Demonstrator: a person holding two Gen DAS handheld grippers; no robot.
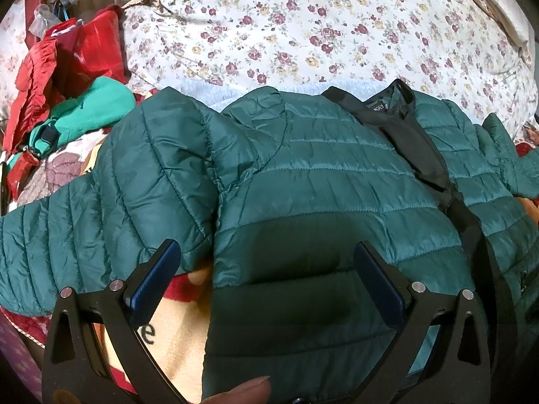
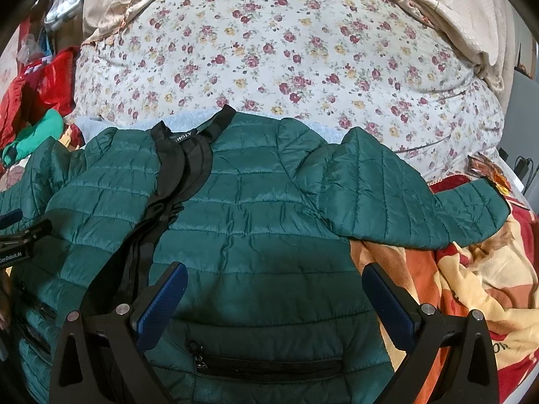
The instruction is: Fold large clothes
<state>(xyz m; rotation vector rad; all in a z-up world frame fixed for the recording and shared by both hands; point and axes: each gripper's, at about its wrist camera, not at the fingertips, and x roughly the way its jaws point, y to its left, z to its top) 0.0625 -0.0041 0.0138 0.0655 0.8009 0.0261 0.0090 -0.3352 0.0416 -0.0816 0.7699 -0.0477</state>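
Spread wide apart, gripping nothing: left gripper point(image 1: 266, 282) over the hem and right gripper point(image 2: 274, 303) over the zipped pocket point(image 2: 269, 363), blue-padded fingers point(image 1: 158, 279) clear of the cloth. Lay flat and front-up on the bed just beyond: quilted, glossy teal puffer jacket point(image 2: 256, 222), black placket, sleeves out left and right. Farther: rumpled floral sheet point(image 2: 286, 57); far left, red and green clothes point(image 1: 77, 77).

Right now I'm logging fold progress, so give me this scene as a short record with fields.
garment: green quilted jacket, front up, black zipper placket along the middle
surface: patterned blanket
sleeves: both spread outward, not folded in
left hand-held gripper: open, over the hem
right hand-held gripper: open, above the zip pocket
behind: floral bedding
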